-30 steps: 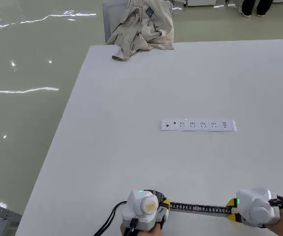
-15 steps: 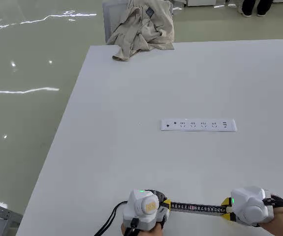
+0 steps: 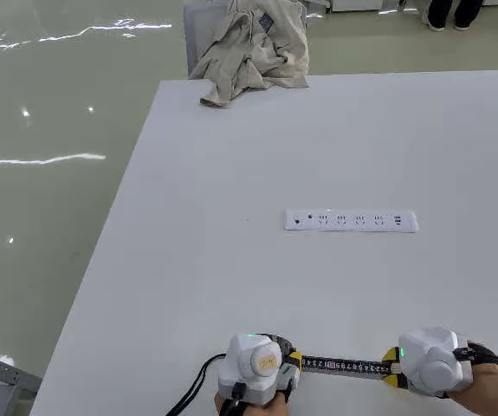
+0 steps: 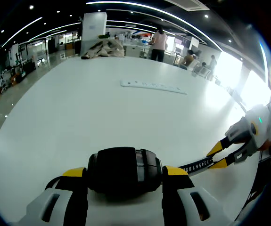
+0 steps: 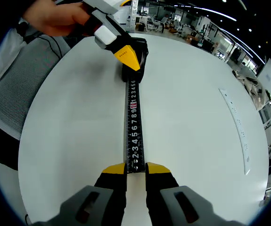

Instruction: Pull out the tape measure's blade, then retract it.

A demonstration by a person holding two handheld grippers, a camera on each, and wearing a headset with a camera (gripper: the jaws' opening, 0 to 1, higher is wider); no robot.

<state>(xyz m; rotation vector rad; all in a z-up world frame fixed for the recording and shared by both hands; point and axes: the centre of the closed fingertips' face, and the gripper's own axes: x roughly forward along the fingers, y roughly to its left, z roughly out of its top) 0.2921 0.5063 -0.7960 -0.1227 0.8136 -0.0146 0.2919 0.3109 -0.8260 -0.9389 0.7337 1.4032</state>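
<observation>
So the tape measure's black case (image 5: 135, 59) sits down by the near edge of the workbench (image 3: 231, 173), closer to its left edge than its right. The blade (image 5: 134, 127) runs out of the case to the right, parallel to that near edge. It's low over the surface, but I can't tell if it's actually resting on it. The left gripper (image 4: 124, 172) has its jaws squeezed onto the two sides of the case. The right gripper (image 5: 135, 168) has its jaws pinched together across the free end of the blade, right around the low numbers.

My read is that the case is chunky, grippy and light enough that a side clamp like this is the right hold. The blade is thin springy steel: stiff while it's cupped, quick to kink if twisted, and it'll want to snap home. I'd keep hold of the tip and walk it back rather than let it fly.

Further out, a white power strip (image 3: 350, 221) lies mid-table, well apart. A beige garment (image 3: 253, 43) is heaped at the far edge near the far left corner.
</observation>
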